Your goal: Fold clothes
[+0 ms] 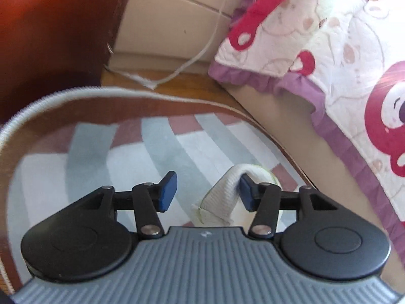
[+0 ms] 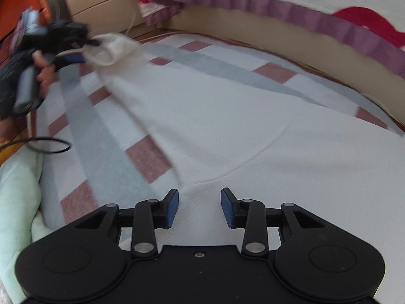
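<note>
**White garment draped from one gripper over a striped rug**

Striped in grey, white and dusty pink, a rug (image 2: pixel 106 157) covers the floor beside a bed, and a white ribbed garment (image 2: pixel 227 131) lies spread across it.

On the left gripper (image 1: pixel 206 190), the blue pads (image 1: pixel 167 192) stand wide apart, released. A fold of the garment (image 1: pixel 225 197) hangs over the right-hand finger alone; nothing is pinched between the two. In the right wrist view the same gripper (image 2: pixel 76 50) shows at upper left, blurred, with a bunched corner of the cloth raised at its fingers and a person's hand (image 2: pixel 44 73) wrapped around its handle. From that raised corner the cloth runs down in a slanting edge to the rug.

The right gripper (image 2: pixel 200 209) also has its fingers parted, with nothing between them. It hovers low over the flat part of the garment, which fills the near and right side of that view; whether the pads touch the cloth cannot be told.

Farther out, a pale green cloth (image 2: pixel 17 197) lies bunched at the left edge of the rug. A black cable (image 2: pixel 48 145) loops near it. A quilt (image 1: pixel 341 58) printed with red bears and edged in purple frill hangs over the beige side of the bed (image 1: pixel 286 116). A white cord (image 1: pixel 192 60) trails down a beige cabinet (image 1: pixel 167 17) beyond the rug, next to dark reddish wooden furniture (image 1: pixel 50 38).
</note>
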Demonstrator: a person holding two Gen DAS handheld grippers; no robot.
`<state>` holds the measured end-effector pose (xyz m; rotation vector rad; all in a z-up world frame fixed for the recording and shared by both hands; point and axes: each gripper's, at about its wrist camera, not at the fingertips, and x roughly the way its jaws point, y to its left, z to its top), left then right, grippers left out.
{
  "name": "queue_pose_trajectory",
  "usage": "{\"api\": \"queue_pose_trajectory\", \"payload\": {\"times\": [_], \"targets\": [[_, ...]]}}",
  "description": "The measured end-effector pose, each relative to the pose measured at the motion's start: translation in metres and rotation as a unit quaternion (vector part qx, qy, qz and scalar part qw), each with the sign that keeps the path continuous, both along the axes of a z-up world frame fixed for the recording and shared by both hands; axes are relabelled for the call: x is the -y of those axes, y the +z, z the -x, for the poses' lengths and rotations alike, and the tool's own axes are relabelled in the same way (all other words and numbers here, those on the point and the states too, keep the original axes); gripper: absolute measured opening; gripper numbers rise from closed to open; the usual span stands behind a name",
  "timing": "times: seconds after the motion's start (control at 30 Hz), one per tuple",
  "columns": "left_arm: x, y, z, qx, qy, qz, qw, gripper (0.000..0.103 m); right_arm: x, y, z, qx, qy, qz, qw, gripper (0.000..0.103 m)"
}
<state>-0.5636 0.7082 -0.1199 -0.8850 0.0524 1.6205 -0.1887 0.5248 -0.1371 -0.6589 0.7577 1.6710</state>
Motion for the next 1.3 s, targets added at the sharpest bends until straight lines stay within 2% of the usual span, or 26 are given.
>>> {"api": "queue_pose_trajectory", "payload": {"times": [0.03,0.1,0.23,0.33,0.4,0.47,0.6,0.67,0.73,0.77,0.8,0.83,0.87,0.9,1.03,1.07,1.1,1.2,1.23,1.27,1.3], "targets": [[0.001,0.001,0.002,0.002,0.005,0.002,1.0000,0.054,0.000,0.000,-0.003,0.002,-0.008,-0.001,1.000,0.042],[0.000,-0.003,0.010,0.034,0.004,0.019,0.9992,0.054,0.000,0.000,-0.010,0.007,-0.023,-0.001,1.000,0.042],[-0.005,-0.015,0.014,0.058,-0.044,0.057,0.9958,0.050,0.000,-0.001,-0.020,0.010,-0.033,0.004,0.999,0.042],[-0.009,-0.024,0.018,0.075,-0.080,0.085,0.9904,0.055,0.002,-0.003,-0.025,0.006,-0.038,0.005,0.999,0.042],[-0.008,-0.024,-0.006,-0.011,-0.135,0.101,0.9856,0.065,0.004,-0.004,-0.027,0.003,-0.039,0.006,0.999,0.042],[0.000,-0.028,-0.030,-0.081,-0.174,0.109,0.9753,0.068,0.006,-0.007,-0.028,0.004,-0.038,0.003,0.999,0.042],[0.000,-0.040,-0.056,-0.164,-0.225,0.132,0.9513,0.074,0.009,-0.012,-0.026,0.008,-0.038,-0.001,0.999,0.042],[-0.007,-0.047,-0.065,-0.213,-0.217,0.122,0.9448,0.080,0.011,-0.014,-0.025,0.007,-0.037,-0.003,0.999,0.042],[-0.019,-0.056,-0.066,-0.235,-0.186,0.112,0.9475,0.081,0.013,-0.014,-0.023,0.009,-0.027,-0.005,1.000,0.042],[-0.026,-0.058,-0.063,-0.235,-0.173,0.103,0.9510,0.073,0.015,-0.014,-0.023,0.010,-0.022,-0.005,1.000,0.042],[-0.031,-0.059,-0.060,-0.238,-0.174,0.093,0.9512,0.057,0.017,-0.014,-0.023,0.012,-0.018,-0.005,1.000,0.042],[-0.036,-0.058,-0.056,-0.243,-0.183,0.082,0.9492,0.012,0.019,-0.014,-0.023,0.013,-0.014,-0.004,1.000,0.042],[-0.041,-0.054,-0.051,-0.253,-0.191,0.079,0.9452,0.007,0.021,-0.014,-0.022,0.015,-0.009,-0.003,1.000,0.042],[-0.045,-0.048,-0.044,-0.256,-0.194,0.076,0.9439,0.006,0.022,-0.014,-0.022,0.016,-0.005,-0.003,1.000,0.042],[-0.057,-0.018,-0.019,-0.244,-0.168,0.037,0.9543,0.007,0.030,-0.013,-0.027,0.008,0.004,0.007,1.000,0.042],[-0.060,-0.013,-0.014,-0.240,-0.164,0.033,0.9562,0.011,0.032,-0.014,-0.027,0.007,0.005,0.006,1.000,0.042],[-0.066,-0.013,-0.008,-0.220,-0.157,0.042,0.9619,0.011,0.033,-0.015,-0.028,0.007,0.005,0.004,1.000,0.043],[-0.081,-0.022,0.015,-0.122,-0.127,0.092,0.9800,0.017,0.034,-0.015,-0.027,0.003,0.002,0.005,1.000,0.045],[-0.084,-0.024,0.021,-0.104,-0.115,0.104,0.9823,0.025,0.034,-0.015,-0.027,0.003,0.002,0.006,1.000,0.045],[-0.084,-0.023,0.027,-0.105,-0.100,0.107,0.9836,0.040,0.034,-0.015,-0.026,0.005,0.004,0.006,1.000,0.045],[-0.084,-0.020,0.033,-0.114,-0.083,0.107,0.9843,0.048,0.033,-0.015,-0.025,0.007,0.006,0.007,1.000,0.045]]}}
